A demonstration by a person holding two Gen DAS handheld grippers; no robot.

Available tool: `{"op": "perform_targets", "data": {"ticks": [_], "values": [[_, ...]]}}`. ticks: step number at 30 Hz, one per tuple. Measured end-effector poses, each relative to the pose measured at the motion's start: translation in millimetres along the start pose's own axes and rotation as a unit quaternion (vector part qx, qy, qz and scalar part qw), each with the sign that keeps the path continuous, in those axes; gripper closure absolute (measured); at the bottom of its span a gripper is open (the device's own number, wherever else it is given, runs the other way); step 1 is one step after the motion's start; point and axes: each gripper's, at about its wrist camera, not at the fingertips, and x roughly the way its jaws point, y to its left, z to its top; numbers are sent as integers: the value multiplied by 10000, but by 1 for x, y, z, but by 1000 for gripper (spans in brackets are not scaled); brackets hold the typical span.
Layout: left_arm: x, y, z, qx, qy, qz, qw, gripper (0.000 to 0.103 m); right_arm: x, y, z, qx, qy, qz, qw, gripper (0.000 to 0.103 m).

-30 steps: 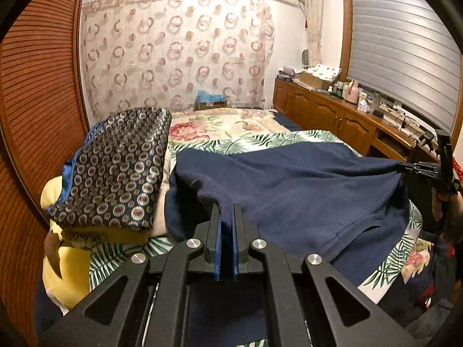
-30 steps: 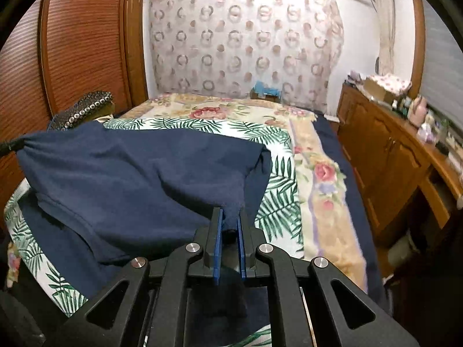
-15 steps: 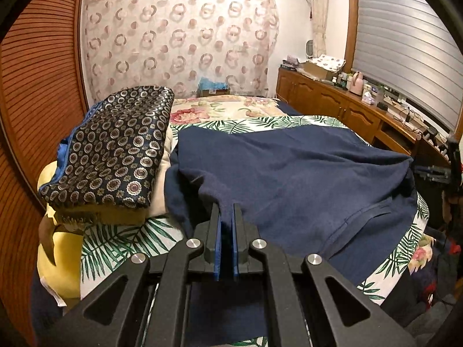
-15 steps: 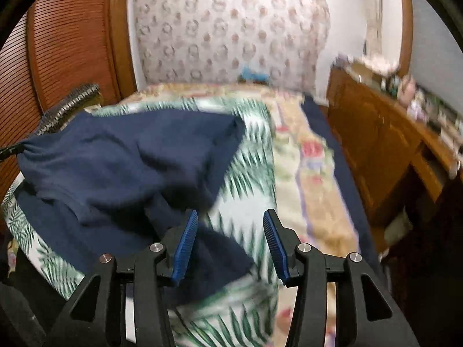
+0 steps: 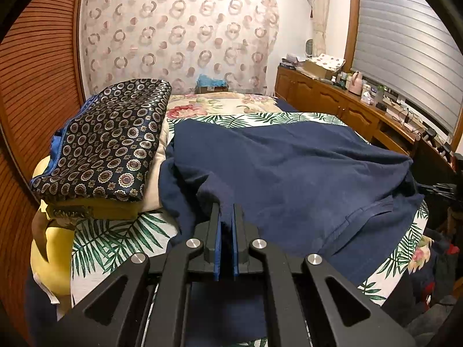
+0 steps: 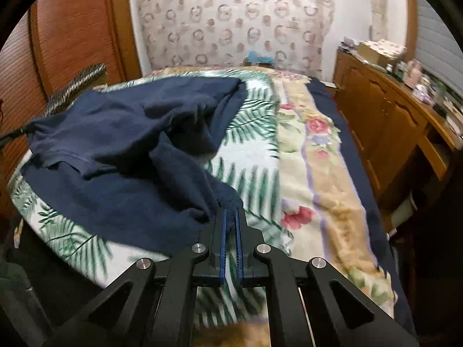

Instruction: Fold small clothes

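Bedspread with palm leaves carried the navy garment, spread wide beside a stack of folded bedding. Left tool sat clamped on one near corner, right tool clamped on another. Judged step: first fold; next, carry both corners across together.
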Motion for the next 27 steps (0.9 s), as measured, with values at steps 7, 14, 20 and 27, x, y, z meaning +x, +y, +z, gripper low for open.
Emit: {"op": "perform_targets", "data": {"ticks": [7,14,20,27], "values": [[0,4,-2,-84,-29,-22,10000,97,-57,4,-27,91,90,-137,9998,98],[0,5,-4,-77,9,-28,10000,97,-45,23,5,66,-211,-157,9996,67],[2,5,-6,-118,36,-29,9999,97,-3,33,31,303,-357,135,9988,60],[3,8,-8,-114,80,-8,9999,97,35,48,47,229,-271,18,9994,71]]}}
